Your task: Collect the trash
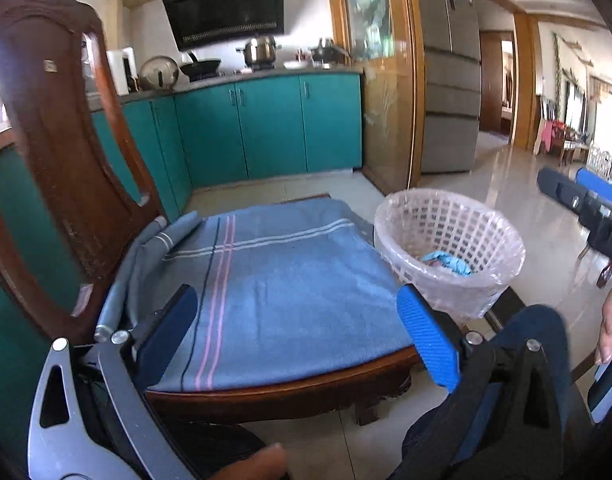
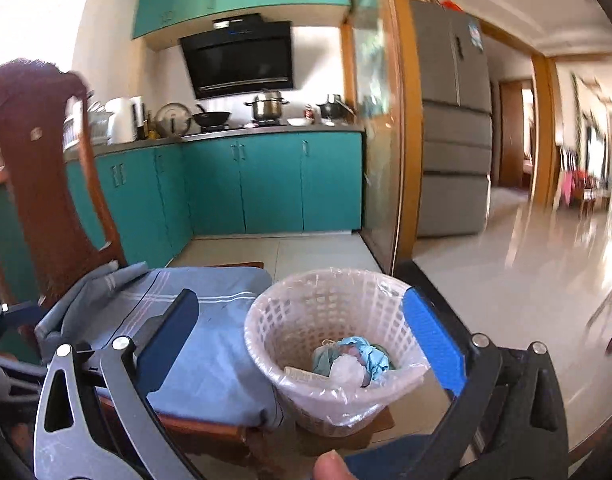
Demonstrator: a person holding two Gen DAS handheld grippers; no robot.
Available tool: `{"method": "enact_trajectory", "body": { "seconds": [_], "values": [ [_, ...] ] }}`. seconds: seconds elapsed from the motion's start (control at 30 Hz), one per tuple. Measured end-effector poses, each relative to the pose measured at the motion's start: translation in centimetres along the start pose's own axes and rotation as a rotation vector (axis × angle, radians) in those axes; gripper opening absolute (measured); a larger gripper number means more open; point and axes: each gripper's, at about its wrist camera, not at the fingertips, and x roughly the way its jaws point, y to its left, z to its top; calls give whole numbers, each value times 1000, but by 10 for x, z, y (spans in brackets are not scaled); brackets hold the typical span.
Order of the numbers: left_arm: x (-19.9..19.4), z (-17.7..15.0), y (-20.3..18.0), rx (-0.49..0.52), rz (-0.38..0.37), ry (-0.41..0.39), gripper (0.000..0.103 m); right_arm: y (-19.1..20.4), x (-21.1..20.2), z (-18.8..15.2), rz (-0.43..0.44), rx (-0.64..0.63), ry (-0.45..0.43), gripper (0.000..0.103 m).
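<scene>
One chair (image 1: 62, 168), one blanket (image 1: 274, 280), one wastebasket (image 2: 330, 344), two pots (image 1: 260, 51).

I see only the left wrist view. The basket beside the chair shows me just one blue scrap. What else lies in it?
Observer: In the right wrist view the basket holds crumpled blue trash, a white plastic wad and a flat white ribbed piece.
Operator: Is the right gripper holding anything?
Observer: No. The right gripper is open, with nothing between its fingers.
Operator: Does the basket stand directly on the floor?
Observer: It seems to sit on a brown flat piece on the floor; I cannot tell what it is.
</scene>
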Motion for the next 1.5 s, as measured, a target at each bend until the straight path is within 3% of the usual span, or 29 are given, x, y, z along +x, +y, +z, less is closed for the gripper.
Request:
{"method": "enact_trajectory", "body": {
  "seconds": [0.2, 0.67, 1.5],
  "values": [
    [-29, 1, 12, -14, 15, -60, 100, 20, -23, 2, 0, -30, -16, 100],
    [-50, 2, 22, -26, 65, -112, 100, 36, -59, 8, -19, -44, -94, 100],
    [-66, 6, 21, -17, 87, -144, 100, 45, -64, 10, -24, -65, -121, 100]
  ]
}}
